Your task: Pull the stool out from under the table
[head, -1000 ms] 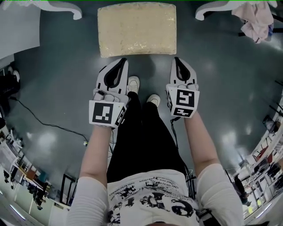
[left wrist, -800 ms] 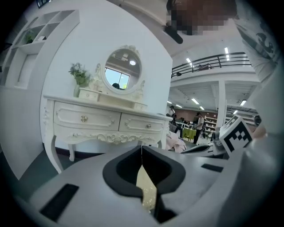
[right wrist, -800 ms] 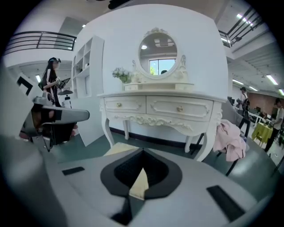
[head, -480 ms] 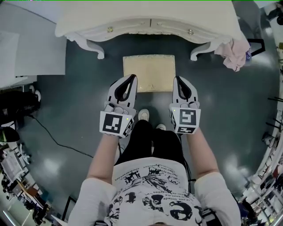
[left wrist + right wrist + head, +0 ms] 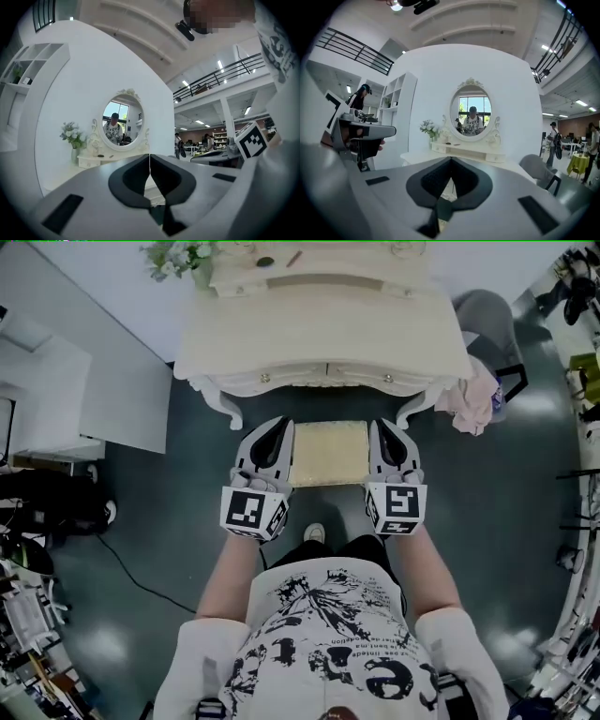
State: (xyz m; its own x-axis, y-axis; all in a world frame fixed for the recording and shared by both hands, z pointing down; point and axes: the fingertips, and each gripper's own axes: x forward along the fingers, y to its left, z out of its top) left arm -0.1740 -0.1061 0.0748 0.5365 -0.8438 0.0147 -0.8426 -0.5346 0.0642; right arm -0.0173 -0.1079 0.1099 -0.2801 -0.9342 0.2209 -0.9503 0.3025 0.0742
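Observation:
The stool [image 5: 328, 454], with a beige cushioned top, stands on the dark floor just in front of the cream dressing table [image 5: 323, 348]. In the head view my two grippers hover above it, one over each side. The left gripper [image 5: 279, 422] is over the stool's left edge, the right gripper [image 5: 380, 425] over its right edge. Both point towards the table. In the left gripper view the left gripper [image 5: 149, 161] has its jaws meeting in a thin line with nothing between them. The right gripper [image 5: 451, 162] is likewise shut and empty.
An oval mirror [image 5: 472, 115] and a vase of flowers [image 5: 429, 127] stand on the table. A grey chair [image 5: 487, 320] with a pink cloth [image 5: 473, 399] is at the right, a white cabinet [image 5: 84, 381] at the left. A cable [image 5: 131, 563] crosses the floor.
Both grippers and the head camera have risen well above the floor. The whole table has come into view and the stool looks smaller. The jaws stayed shut.

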